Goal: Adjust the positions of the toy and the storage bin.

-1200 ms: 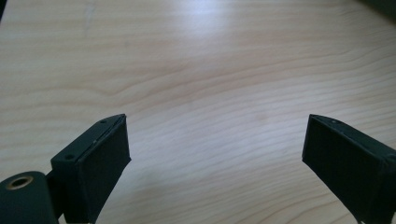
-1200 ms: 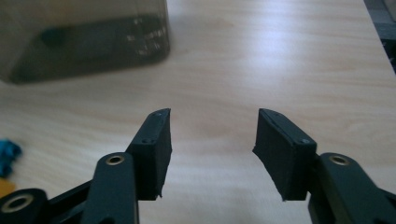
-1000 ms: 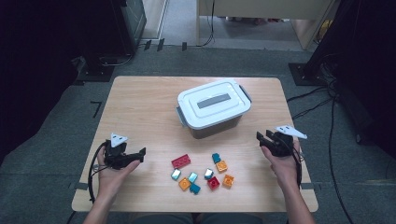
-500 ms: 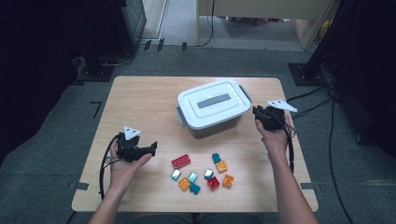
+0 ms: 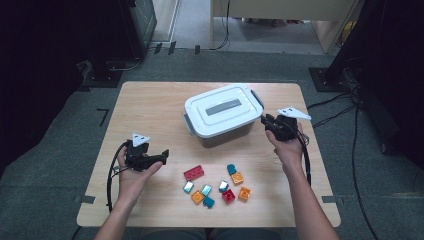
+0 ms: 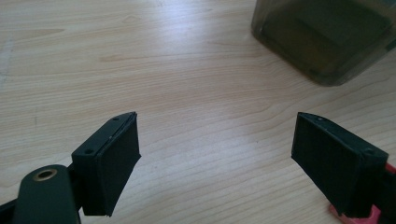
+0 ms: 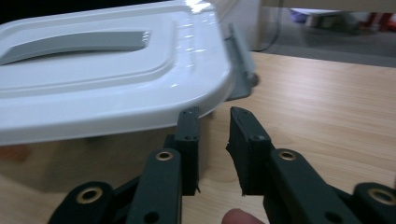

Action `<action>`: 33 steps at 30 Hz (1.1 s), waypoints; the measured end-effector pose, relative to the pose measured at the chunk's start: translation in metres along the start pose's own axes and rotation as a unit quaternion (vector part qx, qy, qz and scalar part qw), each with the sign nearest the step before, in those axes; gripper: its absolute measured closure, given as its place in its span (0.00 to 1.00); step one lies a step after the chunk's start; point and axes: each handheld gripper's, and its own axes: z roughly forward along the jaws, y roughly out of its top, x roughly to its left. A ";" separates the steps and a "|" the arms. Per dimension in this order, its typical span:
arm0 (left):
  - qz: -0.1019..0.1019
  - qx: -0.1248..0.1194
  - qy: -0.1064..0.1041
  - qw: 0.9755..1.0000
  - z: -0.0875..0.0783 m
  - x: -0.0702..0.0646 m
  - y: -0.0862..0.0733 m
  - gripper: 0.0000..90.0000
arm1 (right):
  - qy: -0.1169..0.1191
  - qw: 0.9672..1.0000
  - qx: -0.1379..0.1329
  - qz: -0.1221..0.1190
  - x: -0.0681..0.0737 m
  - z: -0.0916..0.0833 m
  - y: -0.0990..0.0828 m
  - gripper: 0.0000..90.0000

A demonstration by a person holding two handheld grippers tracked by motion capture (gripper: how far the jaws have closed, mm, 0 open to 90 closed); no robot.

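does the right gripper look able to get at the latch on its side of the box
Probably yes. The right gripper sits beside the box, its fingers nearly closed with nothing between them, and the grey latch lies just ahead with bare table between.

Overhead view; two close fingers-level views.

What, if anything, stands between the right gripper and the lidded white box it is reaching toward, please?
Nothing visible does. The right gripper sits just off the box's corner, under the lid rim, its nearly closed jaws holding nothing and bare table beside them.
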 end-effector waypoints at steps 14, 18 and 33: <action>0.005 -0.036 -0.037 0.999 0.007 -0.032 0.022 0.24 | 0.012 1.000 0.013 -0.011 0.003 0.005 0.000 0.71; 0.004 -0.049 -0.040 0.998 0.011 -0.047 0.031 0.25 | 0.005 1.000 0.018 -0.003 0.001 0.005 -0.004 0.71; -0.002 -0.064 -0.006 0.998 0.033 -0.062 0.049 0.32 | -0.003 1.000 0.030 0.003 -0.001 0.007 -0.007 0.68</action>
